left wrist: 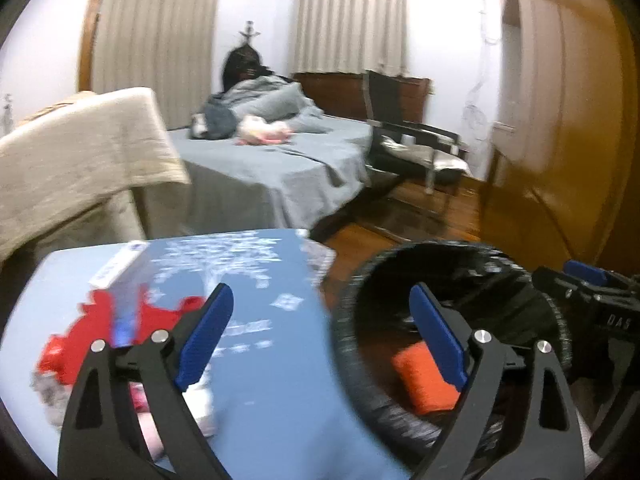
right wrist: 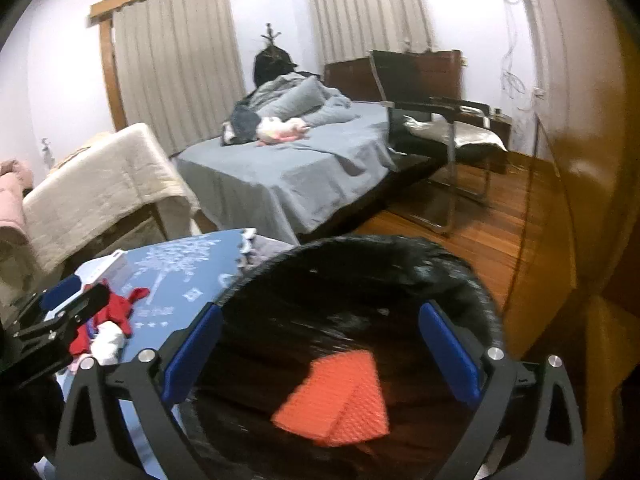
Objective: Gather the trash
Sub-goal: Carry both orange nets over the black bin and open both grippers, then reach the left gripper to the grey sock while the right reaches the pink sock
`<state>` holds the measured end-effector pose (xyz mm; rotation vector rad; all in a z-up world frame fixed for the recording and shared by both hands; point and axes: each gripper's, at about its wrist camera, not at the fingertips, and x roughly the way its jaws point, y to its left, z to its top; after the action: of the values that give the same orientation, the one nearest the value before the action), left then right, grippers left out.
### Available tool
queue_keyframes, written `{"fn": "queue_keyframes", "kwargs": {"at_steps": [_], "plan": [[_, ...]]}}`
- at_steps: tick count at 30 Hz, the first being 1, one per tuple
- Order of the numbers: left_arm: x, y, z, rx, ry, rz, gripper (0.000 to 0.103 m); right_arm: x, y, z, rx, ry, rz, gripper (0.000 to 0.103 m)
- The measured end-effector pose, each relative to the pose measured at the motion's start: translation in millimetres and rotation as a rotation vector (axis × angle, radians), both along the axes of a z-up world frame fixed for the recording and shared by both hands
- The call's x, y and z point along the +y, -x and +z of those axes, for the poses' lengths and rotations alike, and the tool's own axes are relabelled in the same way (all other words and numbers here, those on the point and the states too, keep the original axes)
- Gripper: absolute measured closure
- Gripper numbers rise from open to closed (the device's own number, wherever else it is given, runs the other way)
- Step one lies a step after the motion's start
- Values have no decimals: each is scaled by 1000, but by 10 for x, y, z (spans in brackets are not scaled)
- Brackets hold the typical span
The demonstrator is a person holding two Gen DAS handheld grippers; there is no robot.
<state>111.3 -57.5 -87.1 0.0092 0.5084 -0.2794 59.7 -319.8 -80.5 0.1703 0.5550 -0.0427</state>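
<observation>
Evidently needed the next pick: right tool (right wrist: 320,348) gaped empty over the bin (right wrist: 460,276), orange trash (right wrist: 336,396) below; left tool (left wrist: 320,340) empty, red scrap (left wrist: 96,328) left on tabletop (left wrist: 272,360).

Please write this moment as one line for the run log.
left claw: open, empty | right claw: open, empty, above black bin | orange item: inside bin | red item: on blue table
</observation>
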Motion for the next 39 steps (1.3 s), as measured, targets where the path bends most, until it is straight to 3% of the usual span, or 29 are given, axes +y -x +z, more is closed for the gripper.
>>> {"fn": "queue_keyframes", "kwargs": {"at_steps": [7, 16, 22, 28, 39], "plan": [[625, 143, 44, -22, -42, 146, 14, 610, -182, -3, -5, 27, 113, 6], [1479, 299, -102, -6, -87, 329, 15, 1419, -268, -80, -40, 94, 218, 6], [2085, 298, -389, 77, -75, 465, 28, 1881, -316, -207, -48, 107, 297, 6], [2292, 266, -595, 137, -65, 470, 35, 2230, -378, -386, -36, 101, 349, 6], [2279, 165, -841, 226, -43, 408, 61, 2428, -372, -518, 10, 136, 396, 6]]}}
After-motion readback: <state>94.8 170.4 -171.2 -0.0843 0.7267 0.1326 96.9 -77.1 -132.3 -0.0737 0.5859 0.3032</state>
